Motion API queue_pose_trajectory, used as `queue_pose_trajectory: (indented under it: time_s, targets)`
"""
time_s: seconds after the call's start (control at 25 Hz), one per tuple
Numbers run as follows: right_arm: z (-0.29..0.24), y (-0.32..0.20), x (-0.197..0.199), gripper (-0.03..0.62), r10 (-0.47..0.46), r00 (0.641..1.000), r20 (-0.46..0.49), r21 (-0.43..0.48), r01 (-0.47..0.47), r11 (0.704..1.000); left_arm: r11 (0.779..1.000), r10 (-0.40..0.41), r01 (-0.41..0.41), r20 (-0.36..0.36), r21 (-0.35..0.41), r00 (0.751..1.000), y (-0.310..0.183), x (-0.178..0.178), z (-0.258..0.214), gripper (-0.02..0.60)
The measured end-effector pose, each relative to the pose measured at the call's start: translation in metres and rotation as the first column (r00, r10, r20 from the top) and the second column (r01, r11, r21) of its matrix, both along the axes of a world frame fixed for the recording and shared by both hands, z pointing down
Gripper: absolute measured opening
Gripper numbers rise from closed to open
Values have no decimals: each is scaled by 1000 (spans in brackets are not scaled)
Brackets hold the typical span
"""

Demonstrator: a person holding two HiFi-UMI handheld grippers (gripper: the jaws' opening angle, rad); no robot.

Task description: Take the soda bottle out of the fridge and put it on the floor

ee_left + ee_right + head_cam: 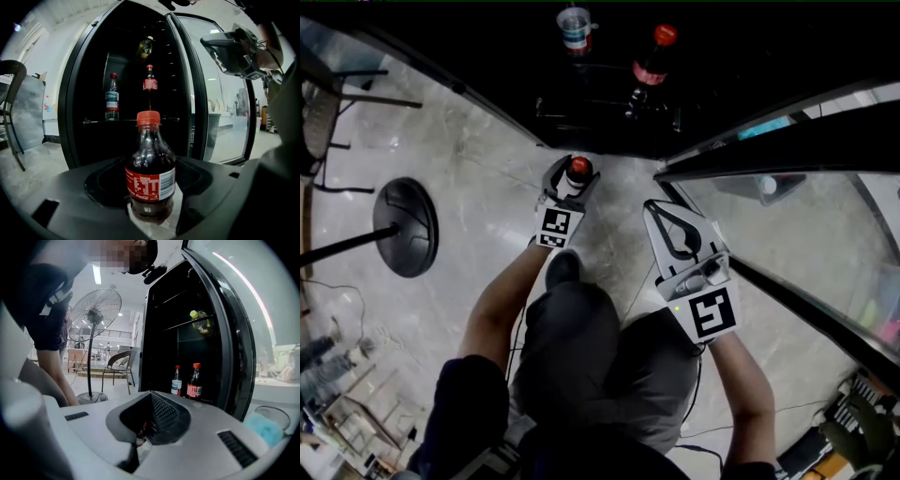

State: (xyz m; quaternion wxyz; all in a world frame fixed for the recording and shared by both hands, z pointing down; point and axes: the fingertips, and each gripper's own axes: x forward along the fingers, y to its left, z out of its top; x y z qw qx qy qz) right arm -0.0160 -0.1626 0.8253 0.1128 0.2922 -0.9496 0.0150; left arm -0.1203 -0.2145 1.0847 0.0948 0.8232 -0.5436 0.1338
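A dark soda bottle (577, 172) with a red cap and red label stands upright between the jaws of my left gripper (574, 180), low over the pale floor in front of the open fridge (600, 103). Seen from the left gripper view, the bottle (150, 173) fills the gap of the left gripper (150, 208), which is shut on it, and floor shows right under its base. My right gripper (659, 214) hangs shut and empty to the right, beside the fridge door; its jaws meet in the right gripper view (140, 437). On the fridge shelf stand a second soda bottle (651, 62) and a water bottle (575, 28).
The glass fridge door (787, 141) stands open on the right. A fan's round base (406, 227) sits on the floor at left, with a chair (319, 103) behind it. The person's legs and shoe (562, 269) are just behind the left gripper. A green-yellow item (200, 320) lies on an upper shelf.
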Motion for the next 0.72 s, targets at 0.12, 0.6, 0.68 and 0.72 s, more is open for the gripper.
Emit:
queue_pose_trajectory:
  time_s: [0.12,0.6,0.68,0.72]
  targets:
    - [14,-1,4,18,3,1000,-6,-10,-3,1000,1000,-13,13,-6,-8,1000,-3,1,17,313]
    - [49,-10,2,18,-10,1000,-11,-22,10,1000,997,-47,46,-9,-56,999,-6,3,80,313]
    - [52,-10,1,18,-12,1000,-12,-23,12,1000,997,-46,45,-7,-59,999,-6,4,87,313]
    - [53,-9,1,18,-14,1000,-15,-23,13,1000,997,-44,43,-6,-60,999,-5,4,90,313]
